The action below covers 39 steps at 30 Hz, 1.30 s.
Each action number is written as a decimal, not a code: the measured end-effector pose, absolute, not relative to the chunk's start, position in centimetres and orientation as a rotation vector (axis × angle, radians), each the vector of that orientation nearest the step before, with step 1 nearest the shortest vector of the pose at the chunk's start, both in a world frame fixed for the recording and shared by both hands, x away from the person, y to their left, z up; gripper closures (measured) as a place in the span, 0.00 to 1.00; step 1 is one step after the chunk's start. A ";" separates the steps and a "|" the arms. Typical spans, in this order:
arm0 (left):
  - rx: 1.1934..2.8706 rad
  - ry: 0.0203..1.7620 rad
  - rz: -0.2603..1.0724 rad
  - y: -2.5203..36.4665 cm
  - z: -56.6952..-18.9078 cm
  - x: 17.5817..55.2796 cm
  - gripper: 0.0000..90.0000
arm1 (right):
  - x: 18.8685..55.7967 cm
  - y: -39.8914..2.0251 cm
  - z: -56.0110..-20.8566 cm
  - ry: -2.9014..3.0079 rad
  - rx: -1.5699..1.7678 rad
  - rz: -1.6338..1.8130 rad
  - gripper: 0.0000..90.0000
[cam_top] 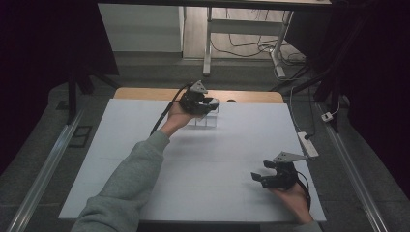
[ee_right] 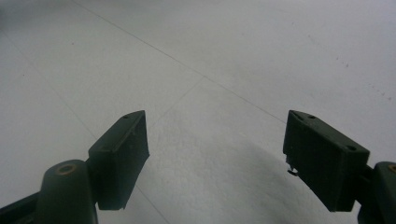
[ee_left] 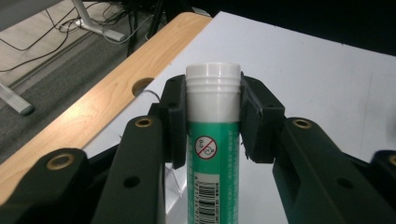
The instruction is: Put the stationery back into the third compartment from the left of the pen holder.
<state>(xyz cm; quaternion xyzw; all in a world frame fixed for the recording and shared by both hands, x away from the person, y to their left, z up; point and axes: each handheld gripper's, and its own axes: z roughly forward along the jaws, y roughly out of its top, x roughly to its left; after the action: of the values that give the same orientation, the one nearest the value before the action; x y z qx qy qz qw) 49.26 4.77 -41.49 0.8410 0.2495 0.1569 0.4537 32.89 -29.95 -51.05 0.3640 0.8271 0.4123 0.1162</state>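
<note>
Green tube (ee_left: 213, 154) is being clamped under its white cap by the left gripper (ee_left: 213, 116) near the table's far edge; keep it upright. Right gripper (ee_right: 217, 158) is idling open.

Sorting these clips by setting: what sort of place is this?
Probably a lab or workshop recording station: a white-topped table, dark curtains around it, loose cables on the floor and a power strip.

Clear rack (cam_top: 207, 119) at far edge, under left gripper (cam_top: 211, 103). Rest of table (cam_top: 212, 159) open btwn grippers. Right gripper (cam_top: 257, 176) unobstructed.
</note>
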 end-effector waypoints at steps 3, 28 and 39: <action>2.056 0.628 0.389 4.4 -41.5 49.9 0.71 | 32.9 -30.0 -51.0 2.421 1.068 1.202 0.24; 1.977 0.731 0.381 2.1 -41.9 55.0 0.71 | 33.1 -30.3 -51.2 2.418 1.082 1.228 0.24; 1.953 0.762 0.383 2.0 -42.3 55.7 0.64 | 33.0 -30.3 -51.2 2.421 1.086 1.226 0.24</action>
<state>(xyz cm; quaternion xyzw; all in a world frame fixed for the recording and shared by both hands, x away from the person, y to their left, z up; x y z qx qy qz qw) 55.66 2.01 -42.35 0.8019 0.3130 0.1572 0.4841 33.02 -30.28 -51.19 0.3694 0.8233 0.4169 0.1093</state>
